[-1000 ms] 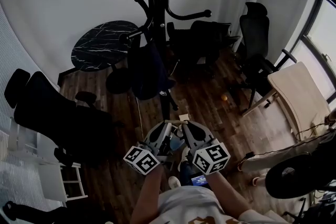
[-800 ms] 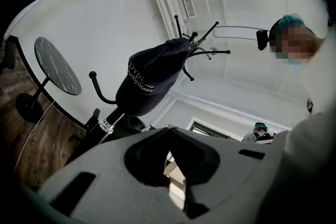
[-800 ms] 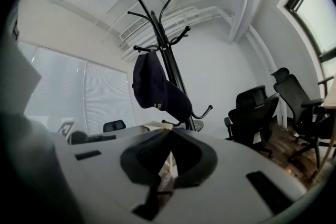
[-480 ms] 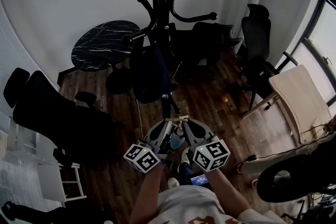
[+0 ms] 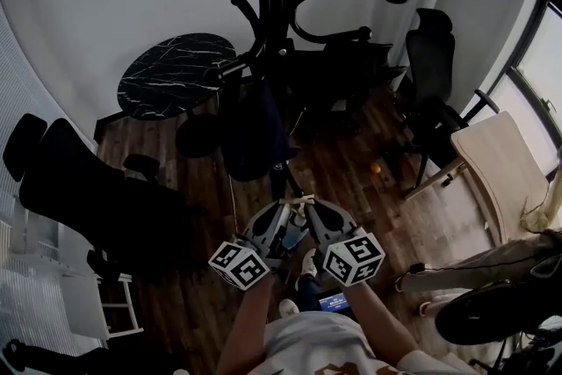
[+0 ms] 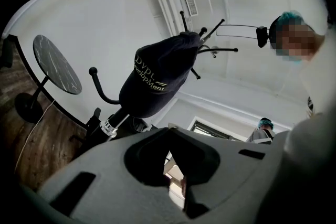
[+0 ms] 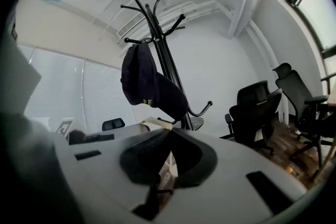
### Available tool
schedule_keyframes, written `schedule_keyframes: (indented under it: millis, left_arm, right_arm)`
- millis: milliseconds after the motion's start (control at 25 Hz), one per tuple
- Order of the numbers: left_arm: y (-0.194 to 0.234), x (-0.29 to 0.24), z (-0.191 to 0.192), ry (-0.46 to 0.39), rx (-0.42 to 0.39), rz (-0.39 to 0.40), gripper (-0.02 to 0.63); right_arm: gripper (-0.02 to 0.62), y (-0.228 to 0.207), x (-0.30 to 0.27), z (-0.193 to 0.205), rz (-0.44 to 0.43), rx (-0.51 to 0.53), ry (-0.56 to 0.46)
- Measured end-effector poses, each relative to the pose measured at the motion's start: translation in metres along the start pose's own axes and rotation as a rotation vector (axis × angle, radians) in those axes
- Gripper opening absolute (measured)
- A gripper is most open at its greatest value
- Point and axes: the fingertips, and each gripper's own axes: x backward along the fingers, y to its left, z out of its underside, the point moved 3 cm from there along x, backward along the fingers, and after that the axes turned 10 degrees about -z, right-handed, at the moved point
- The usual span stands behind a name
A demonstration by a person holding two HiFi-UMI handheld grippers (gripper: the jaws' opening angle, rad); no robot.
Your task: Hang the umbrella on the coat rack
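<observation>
One black coat rack (image 5: 274, 57) stands on the wood floor (image 5: 342, 171), straight ahead of the person. At least three black office chairs (image 5: 430, 75) sit around it. One round marble tabletop (image 5: 176, 75) is behind it to the left. One navy cap (image 6: 157, 78) hangs on the rack. Two tools are held side by side at chest level. Left tool (image 6: 169, 134) is pressed together on nothing, and right tool (image 7: 169, 132) is the same. I can't pick out the umbrella in any view.
</observation>
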Motion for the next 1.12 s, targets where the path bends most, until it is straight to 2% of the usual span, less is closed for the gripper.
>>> schedule_keyframes:
  millis: [1120]
  left_arm:
    - [0.033, -0.027, 0.016, 0.051, 0.032, -0.059, 0.018]
  right_arm:
    - [0.014, -0.038, -0.026, 0.018, 0.02, -0.028, 0.076]
